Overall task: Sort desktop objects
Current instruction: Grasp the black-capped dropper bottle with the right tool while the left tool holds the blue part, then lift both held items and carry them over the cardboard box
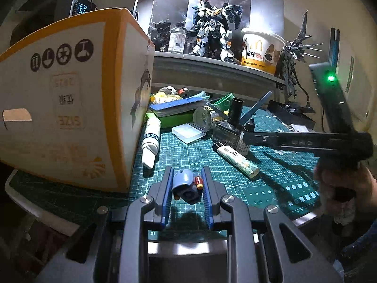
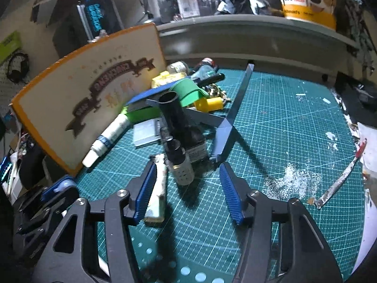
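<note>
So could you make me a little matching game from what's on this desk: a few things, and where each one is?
Things:
1. lighter
2. McDonald's cup
3. grey model part
4. white tube

Places:
a. on the shelf
b. beside the cardboard box
c. in the left gripper
d. flat on the mat, near the small bottle

Pairs: 1-d, 2-a, 3-c, 4-b

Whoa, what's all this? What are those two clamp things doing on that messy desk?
A person is tidying a cluttered desk with a hand-held gripper in each hand. The left gripper is shut on a small blue-grey model part, held above the green cutting mat beside the cardboard box. The right gripper is open, reaching down toward a small dropper bottle standing next to a lighter. A pile of objects still sits further back by the box.
</note>
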A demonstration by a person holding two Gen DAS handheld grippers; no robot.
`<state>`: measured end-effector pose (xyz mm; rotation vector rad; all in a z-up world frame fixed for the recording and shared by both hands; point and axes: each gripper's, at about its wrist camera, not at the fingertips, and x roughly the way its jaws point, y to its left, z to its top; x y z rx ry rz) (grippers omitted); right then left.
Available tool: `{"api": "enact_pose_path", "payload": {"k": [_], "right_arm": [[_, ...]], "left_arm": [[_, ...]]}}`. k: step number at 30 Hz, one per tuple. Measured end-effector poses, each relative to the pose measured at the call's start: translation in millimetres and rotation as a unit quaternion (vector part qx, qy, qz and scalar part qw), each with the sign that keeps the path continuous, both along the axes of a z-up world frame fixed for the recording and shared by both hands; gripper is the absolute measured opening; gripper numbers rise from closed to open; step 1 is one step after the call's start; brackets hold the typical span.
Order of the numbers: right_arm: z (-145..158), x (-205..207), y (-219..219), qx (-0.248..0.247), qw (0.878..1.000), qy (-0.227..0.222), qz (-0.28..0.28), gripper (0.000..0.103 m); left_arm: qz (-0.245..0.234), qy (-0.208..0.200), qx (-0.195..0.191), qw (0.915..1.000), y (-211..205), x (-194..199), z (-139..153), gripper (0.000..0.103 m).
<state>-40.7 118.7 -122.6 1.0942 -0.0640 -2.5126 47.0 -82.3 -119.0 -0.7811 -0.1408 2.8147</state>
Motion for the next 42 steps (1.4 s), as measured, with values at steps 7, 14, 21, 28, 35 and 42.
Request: {"api": "enact_pose_path", "payload": {"k": [7, 14, 21, 28, 35, 42], "right_arm": [[-5, -11, -12, 0.007, 1.0, -0.007, 0.015, 0.032], [-10, -11, -22, 0.034, 0.999, -0.004, 0.015, 0.021], [6, 0, -9, 0.025, 1.0, 0.011, -0.003, 0.02], [48, 22, 12, 0.007, 0.998, 0.052, -0.017, 0.02], [94, 53, 27, -0.004, 0.994, 0.109, -0.028, 0.02], [144, 96, 49, -0.008, 0.982, 0.18, -0.052, 0.02]], "left_arm": [[-0.001, -0.001, -0.004, 1.0, -1, 5, 1, 0.023], [0.0, 0.002, -0.009, 1.0, -1, 8, 3, 0.023], [-0.003, 0.008, -0.011, 0.9999, 0, 8, 10, 0.023], [-0.016, 0.023, -0.021, 0.9994, 10, 9, 25, 0.023], [-0.032, 0.071, -0.033, 0.9964, 20, 13, 61, 0.023], [-0.036, 0.163, -0.04, 0.9852, 24, 24, 123, 0.023]]}}
